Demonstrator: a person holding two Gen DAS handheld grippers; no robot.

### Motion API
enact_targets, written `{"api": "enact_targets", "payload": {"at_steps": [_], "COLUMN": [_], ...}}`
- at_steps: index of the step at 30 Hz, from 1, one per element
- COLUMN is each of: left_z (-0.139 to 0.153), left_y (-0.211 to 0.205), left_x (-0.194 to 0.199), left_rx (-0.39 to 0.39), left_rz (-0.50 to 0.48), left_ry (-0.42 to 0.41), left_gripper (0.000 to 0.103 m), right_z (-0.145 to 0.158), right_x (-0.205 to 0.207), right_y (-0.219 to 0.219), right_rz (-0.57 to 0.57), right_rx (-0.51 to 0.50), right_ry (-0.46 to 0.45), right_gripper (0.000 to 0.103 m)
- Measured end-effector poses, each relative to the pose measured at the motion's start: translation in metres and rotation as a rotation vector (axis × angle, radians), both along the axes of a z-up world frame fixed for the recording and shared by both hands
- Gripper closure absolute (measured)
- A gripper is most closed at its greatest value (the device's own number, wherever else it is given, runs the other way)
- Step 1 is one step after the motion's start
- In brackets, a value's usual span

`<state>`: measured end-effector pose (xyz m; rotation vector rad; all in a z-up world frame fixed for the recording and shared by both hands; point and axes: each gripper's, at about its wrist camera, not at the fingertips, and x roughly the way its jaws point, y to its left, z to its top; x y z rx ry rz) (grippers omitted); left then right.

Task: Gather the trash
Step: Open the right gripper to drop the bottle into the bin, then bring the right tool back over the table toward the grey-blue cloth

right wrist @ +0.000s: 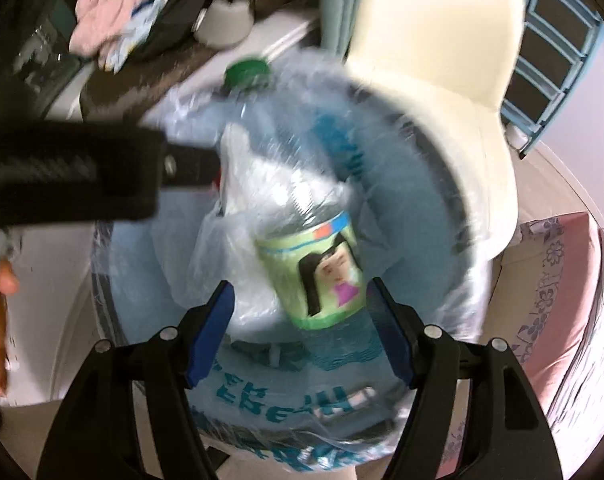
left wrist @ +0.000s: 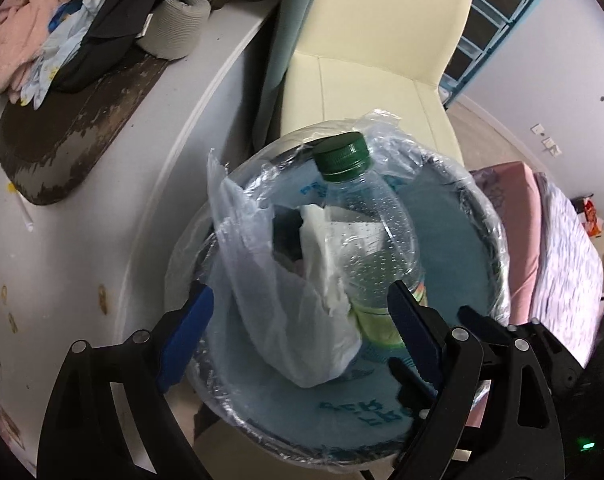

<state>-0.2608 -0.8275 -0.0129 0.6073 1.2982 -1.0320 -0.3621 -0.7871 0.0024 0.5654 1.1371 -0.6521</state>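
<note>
Green-capped plastic bottle (left wrist: 376,240) stands tilted in lined bin (left wrist: 490,216).

Home, prob. a bedroom. Bed (left wrist: 558,240) w/ floral sheet beside a cream chair (left wrist: 366,64). Clothes pile (left wrist: 42,36) on a white counter (left wrist: 102,220), w/ curtain (left wrist: 290,40) at its end.

White table (left wrist: 102,208), worn dark board (left wrist: 62,136), heaped clothes (left wrist: 34,40) on top

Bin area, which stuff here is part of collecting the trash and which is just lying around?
Job:
trash bin
bin liner
plastic bottle
crumpled tissue
clear plastic bag

Lying about:
cream chair
clothes pile
bed
</note>
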Motion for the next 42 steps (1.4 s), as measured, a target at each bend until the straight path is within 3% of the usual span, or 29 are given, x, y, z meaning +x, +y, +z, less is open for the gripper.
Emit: {"api": "enact_targets", "payload": {"at_steps": [2, 4, 6, 8, 17, 23, 34, 36, 37, 42], "left_z": [-0.001, -0.001, 0.000, 0.003, 0.032, 0.049, 0.037, 0.040, 0.041, 0.039], "left_y": [0.000, 0.000, 0.001, 0.002, 0.033, 0.088, 0.215, 0.237, 0.245, 0.290], "left_x": [0.001, 0.002, 0.004, 0.006, 0.035, 0.075, 0.144, 0.157, 0.161, 0.187], "left_rx": [-0.003, -0.003, -0.009, -0.016, -0.084, -0.124, -0.104, -0.111, -0.115, -0.101], "left_rz": [0.009, 0.017, 0.024, 0.024, 0.055, 0.122, 0.286, 0.317, 0.332, 0.400], "left_ry": [0.007, 0.017, 0.024, 0.027, 0.009, -0.004, 0.051, 0.029, 0.020, 0.006], "left_gripper": [0.017, 0.017, 0.017, 0.017, 0.017, 0.017, 0.015, 0.015, 0.015, 0.014], "right_z": [0.011, 0.015, 0.018, 0.019, 0.037, 0.052, 0.053, 0.050, 0.050, 0.047], "right_x": [-0.006, -0.010, -0.012, -0.012, 0.025, 0.064, 0.131, 0.144, 0.152, 0.182], "right_y": [0.000, -0.003, -0.003, -0.003, 0.016, 0.052, 0.138, 0.154, 0.165, 0.205], "right_rz": [-0.016, -0.014, -0.016, -0.012, -0.008, 0.043, 0.145, 0.162, 0.173, 0.242], "right_rx": [-0.027, -0.033, -0.026, -0.019, -0.077, -0.115, -0.123, -0.098, -0.097, -0.107], "right_ry": [-0.034, -0.053, -0.062, -0.066, -0.087, -0.111, -0.122, -0.137, -0.142, -0.136], "right_gripper": [0.038, 0.049, 0.069, 0.073, 0.073, 0.073, 0.072, 0.056, 0.053, 0.053]}}
